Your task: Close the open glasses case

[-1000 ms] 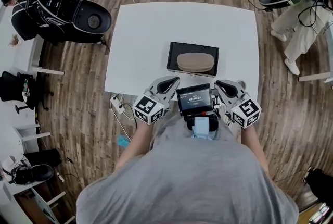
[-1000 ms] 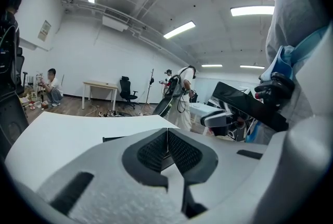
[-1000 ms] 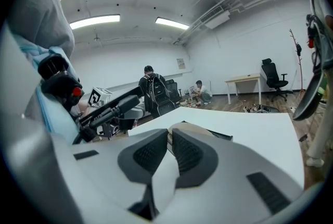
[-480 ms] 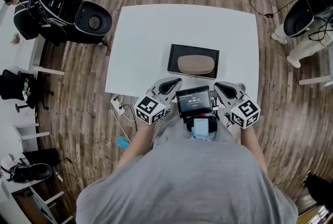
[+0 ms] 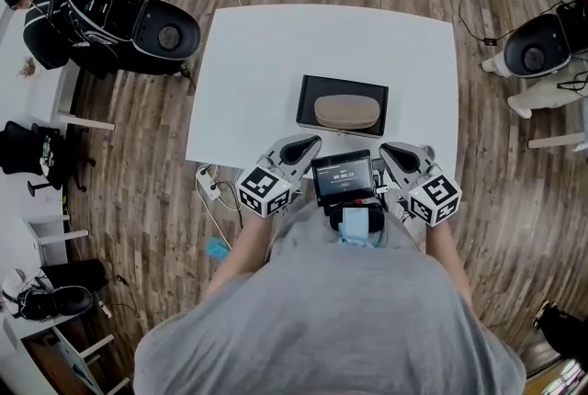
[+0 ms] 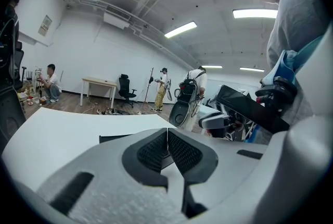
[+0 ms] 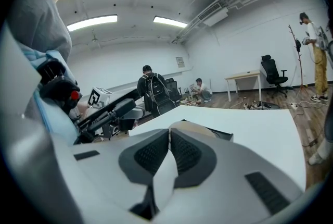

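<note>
Left claw [image 5: 309, 143], right claw [image 5: 388, 149]: both shut, empty, at worktop [image 5: 257, 72] near edge. Tan case [image 5: 347, 111] in black tray [image 5: 307, 90] ahead; press it closed evenly, one claw steadying tray.

The screen [image 5: 343, 174] shows digits, too small to read.

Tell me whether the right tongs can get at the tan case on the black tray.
Probably yes: only bare white table lies between the right tongs and the tan case, which sits uncovered on its black tray just ahead. The tongs are shut.
</note>
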Available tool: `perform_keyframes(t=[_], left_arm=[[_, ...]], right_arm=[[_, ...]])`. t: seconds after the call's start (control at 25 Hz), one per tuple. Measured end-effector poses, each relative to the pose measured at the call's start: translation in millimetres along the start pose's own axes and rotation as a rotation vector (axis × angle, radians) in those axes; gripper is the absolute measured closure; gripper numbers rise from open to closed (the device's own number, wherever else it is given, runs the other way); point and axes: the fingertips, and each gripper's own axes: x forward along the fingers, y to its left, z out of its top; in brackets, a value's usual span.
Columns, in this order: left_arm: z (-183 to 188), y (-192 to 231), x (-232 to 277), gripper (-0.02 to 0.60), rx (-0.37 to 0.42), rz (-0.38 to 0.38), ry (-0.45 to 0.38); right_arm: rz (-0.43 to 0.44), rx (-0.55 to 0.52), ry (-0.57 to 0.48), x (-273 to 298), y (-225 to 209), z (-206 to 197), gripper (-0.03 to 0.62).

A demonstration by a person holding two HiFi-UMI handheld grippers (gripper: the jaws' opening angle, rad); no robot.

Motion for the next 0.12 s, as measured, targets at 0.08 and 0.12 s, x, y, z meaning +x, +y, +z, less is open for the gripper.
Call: perform_keyframes(t=[0.08, 0.12], left_arm=[[0.1, 1.1, 0.7, 0.561, -0.001, -0.002, 0.002], [0.1, 1.7, 1.0, 0.561, -0.001, -0.003, 0.003]], right_arm=[[-0.002, 0.0, 0.0, 0.8, -1.4, 0.6, 0.557], [-0.002, 0.0, 0.001, 1.3, -1.9, 0.8, 0.557]])
